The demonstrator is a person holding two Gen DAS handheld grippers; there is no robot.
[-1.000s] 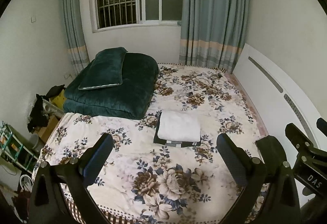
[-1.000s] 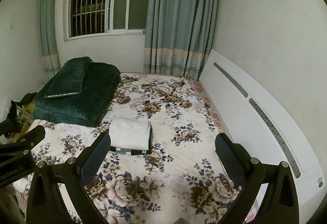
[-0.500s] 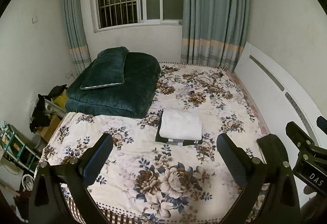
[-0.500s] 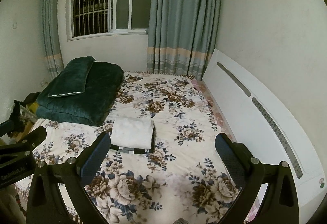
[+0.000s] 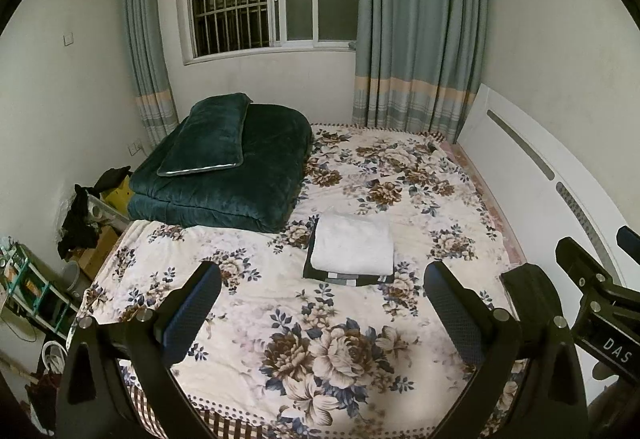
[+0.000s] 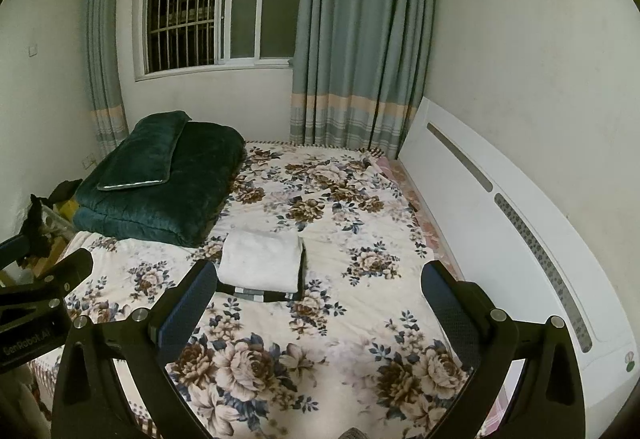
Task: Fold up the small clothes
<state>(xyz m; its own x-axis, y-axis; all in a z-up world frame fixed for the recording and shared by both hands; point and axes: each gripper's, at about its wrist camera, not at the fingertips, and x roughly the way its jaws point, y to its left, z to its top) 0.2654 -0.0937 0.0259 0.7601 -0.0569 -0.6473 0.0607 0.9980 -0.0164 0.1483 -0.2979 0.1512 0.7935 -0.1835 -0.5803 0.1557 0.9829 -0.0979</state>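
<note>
A folded white cloth (image 5: 352, 247) lies on top of a folded dark striped garment (image 5: 347, 277) in the middle of the flowered bed (image 5: 320, 351). The stack also shows in the right wrist view, with the white cloth (image 6: 261, 259) over the dark garment (image 6: 260, 293). My left gripper (image 5: 322, 313) is open and empty, held high above the bed's near end, well short of the stack. My right gripper (image 6: 320, 309) is open and empty, also high and back from the stack, to its right.
A folded dark green quilt (image 5: 224, 183) with a green pillow (image 5: 206, 135) on it fills the bed's far left. A white headboard (image 6: 500, 223) runs along the right. Clutter and a shelf (image 5: 28, 291) stand on the floor at the left. Window and curtains are behind.
Both grippers have drawn slightly back and up from the bed, so the folded stack looks a little farther. Both stay open and empty.
</note>
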